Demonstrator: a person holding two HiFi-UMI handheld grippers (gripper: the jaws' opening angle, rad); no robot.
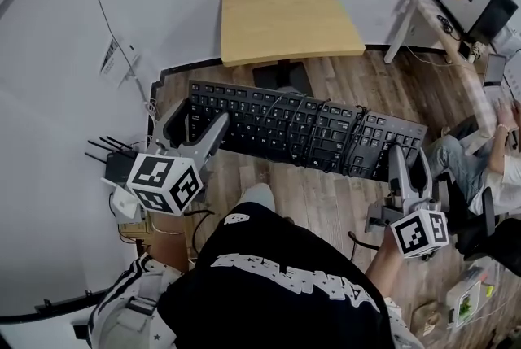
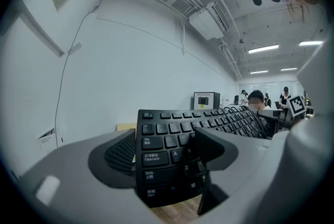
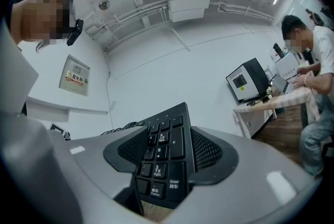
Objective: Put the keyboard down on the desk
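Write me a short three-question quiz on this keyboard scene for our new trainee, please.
1. True or false: the keyboard already lies on the wooden desk.
2. Which part of the keyboard does the left gripper clamp? A) the number-pad end B) the Caps Lock end C) the middle
3. Fill in: the right gripper is shut on the ____.
Key: 1 false, it is held in the air over the floor; 2 B; 3 keyboard.
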